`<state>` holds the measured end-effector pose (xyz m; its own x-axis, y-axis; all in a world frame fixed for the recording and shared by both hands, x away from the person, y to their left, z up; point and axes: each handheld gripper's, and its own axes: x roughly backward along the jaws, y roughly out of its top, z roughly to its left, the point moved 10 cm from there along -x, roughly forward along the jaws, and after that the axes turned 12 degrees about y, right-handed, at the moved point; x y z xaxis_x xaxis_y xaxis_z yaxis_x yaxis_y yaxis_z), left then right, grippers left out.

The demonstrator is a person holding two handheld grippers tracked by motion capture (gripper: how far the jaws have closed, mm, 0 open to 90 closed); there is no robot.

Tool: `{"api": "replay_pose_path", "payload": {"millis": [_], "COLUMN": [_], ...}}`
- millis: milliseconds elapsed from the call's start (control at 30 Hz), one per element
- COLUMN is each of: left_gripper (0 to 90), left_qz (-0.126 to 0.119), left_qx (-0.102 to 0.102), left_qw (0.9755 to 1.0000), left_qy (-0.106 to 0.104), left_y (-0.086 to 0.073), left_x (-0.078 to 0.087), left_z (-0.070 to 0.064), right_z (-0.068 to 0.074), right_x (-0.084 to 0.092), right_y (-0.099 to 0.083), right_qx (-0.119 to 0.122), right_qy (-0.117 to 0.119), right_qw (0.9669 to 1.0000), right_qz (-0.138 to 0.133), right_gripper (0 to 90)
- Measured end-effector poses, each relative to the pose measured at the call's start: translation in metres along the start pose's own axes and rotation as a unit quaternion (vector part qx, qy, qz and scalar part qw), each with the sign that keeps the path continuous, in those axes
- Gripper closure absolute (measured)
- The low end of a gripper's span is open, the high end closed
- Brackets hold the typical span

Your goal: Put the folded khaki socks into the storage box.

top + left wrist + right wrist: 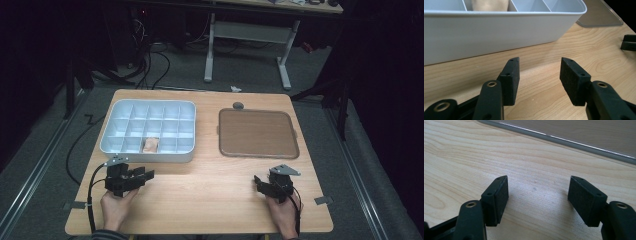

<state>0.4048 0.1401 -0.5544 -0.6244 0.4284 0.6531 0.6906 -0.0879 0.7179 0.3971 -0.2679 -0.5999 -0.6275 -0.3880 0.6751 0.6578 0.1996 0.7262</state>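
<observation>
in the left gripper view the grey divided tray [499, 32] runs off the left and top edges, and the tan thing [489, 5] in one of its compartments is cut off at the top, with its lower part hidden behind the tray's near wall, so what it is cannot be told. the brown flat tray [584, 132] is cropped by the top and right edges in the right gripper view, showing just a rim and a strip of surface. in the high view the small dark object [238, 105] on the counter [210, 185] behind that tray is too small to identify, and the person's forearms are cut off by the bottom edge.
</observation>
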Motion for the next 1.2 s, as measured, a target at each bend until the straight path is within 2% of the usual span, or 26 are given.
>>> {"api": "replay_pose_path", "payload": {"millis": [367,767,1033,1100,1200], "left_gripper": [49.5,49.0,48.7,48.5,48.2], "left_qz": [0.015,0.024,0.016,0.014,0.015], "left_qx": [-0.011,-0.026,-0.030,-0.033,-0.048], "left_qw": [0.9998,0.9990,0.9985,0.9981,0.9969], "left_qy": [0.003,0.028,0.043,0.050,0.062], "left_y": [-0.010,-0.019,-0.022,-0.023,-0.025], "left_x": [-0.013,-0.029,-0.033,-0.033,-0.035], "left_z": [-0.003,-0.001,0.002,0.003,0.003], "right_z": [0.000,0.000,0.000,0.000,0.000], "right_x": [0.000,0.000,0.000,0.000,0.000], "right_y": [0.000,0.000,0.000,0.000,0.000], "right_qx": [0.000,0.000,0.000,-0.001,-0.001], "right_qy": [0.000,0.000,0.000,0.000,0.000], "right_qw": [1.0000,1.0000,1.0000,1.0000,1.0000], "right_qz": [0.000,0.000,0.000,0.000,0.000], "right_gripper": [33.0,33.0,33.0,33.0,33.0]}}
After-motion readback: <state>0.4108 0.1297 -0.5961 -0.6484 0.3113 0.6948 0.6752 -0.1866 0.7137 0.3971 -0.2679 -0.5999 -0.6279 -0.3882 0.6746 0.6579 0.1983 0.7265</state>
